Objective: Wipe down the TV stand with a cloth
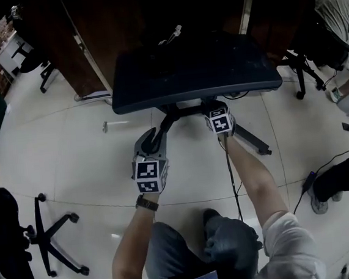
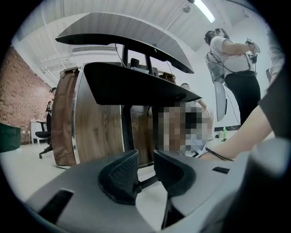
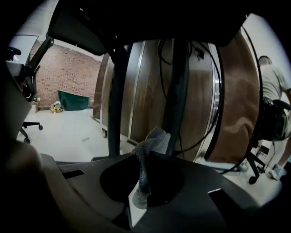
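Head view: TV stand (image 1: 193, 79) dead ahead, its dark shelf overhanging both tools. Left hand-held gripper (image 1: 151, 138) is by the base leg, right hand-held gripper (image 1: 218, 114) at the column foot. One chair base (image 1: 55, 236) on the floor, left.

Left gripper view: jaws slightly spread, nothing between. Two shelves overhead, one person (image 2: 232, 54) standing beyond.

Right gripper view: jaws pinching one cloth (image 3: 152, 139), its tip in front of the right one of two dark uprights (image 3: 176, 91), contact unclear. Cables (image 3: 213, 113) hang behind.
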A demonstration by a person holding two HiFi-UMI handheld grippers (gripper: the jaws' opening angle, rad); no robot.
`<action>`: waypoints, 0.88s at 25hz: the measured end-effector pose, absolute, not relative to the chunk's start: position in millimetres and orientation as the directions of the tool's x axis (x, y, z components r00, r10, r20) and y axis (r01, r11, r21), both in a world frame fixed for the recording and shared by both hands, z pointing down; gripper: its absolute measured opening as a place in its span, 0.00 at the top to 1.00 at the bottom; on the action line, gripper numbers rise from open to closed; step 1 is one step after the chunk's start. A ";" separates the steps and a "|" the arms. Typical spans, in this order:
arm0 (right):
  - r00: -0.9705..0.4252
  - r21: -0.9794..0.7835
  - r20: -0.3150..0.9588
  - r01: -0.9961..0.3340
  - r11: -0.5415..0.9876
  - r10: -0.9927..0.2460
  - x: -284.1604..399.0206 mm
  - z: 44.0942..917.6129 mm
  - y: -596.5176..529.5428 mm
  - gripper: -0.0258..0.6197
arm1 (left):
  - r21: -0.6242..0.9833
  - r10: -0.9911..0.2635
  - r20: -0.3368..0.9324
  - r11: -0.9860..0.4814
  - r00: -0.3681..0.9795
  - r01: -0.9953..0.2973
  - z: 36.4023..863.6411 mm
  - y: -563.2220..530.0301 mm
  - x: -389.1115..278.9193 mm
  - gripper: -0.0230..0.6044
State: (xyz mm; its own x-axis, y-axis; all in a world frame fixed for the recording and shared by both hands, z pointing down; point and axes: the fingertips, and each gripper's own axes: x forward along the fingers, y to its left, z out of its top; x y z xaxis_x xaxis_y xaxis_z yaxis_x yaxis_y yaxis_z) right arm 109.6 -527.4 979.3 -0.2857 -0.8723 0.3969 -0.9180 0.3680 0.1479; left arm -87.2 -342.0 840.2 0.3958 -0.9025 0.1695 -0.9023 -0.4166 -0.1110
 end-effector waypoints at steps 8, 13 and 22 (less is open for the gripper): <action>-0.439 0.128 0.393 -0.844 0.520 -0.808 38.2 1047.5 -504.2 0.92 | -0.061 -0.917 0.244 -0.339 0.316 -0.939 907.7 -322.0 -149.2 0.74; -0.572 0.027 0.451 -0.758 0.651 -0.685 -62.6 1064.6 -504.5 0.92 | -0.074 -0.937 0.237 -0.280 0.256 -0.957 911.3 -303.4 -170.4 0.74; -0.784 -0.045 0.542 -0.386 0.922 -0.302 -229.2 1131.5 -338.7 0.92 | -0.086 -0.933 0.266 -0.273 0.242 -0.958 935.8 -285.0 -198.4 0.74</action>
State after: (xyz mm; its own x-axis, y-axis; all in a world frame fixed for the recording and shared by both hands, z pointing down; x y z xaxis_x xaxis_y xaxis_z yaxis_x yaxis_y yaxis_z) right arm -229.2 -338.7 1131.5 -0.7841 -0.3019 0.5422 -0.3858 0.9215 -0.0448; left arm -198.4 -285.0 935.8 0.2418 -0.9331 0.2662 -0.9582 -0.2729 -0.0863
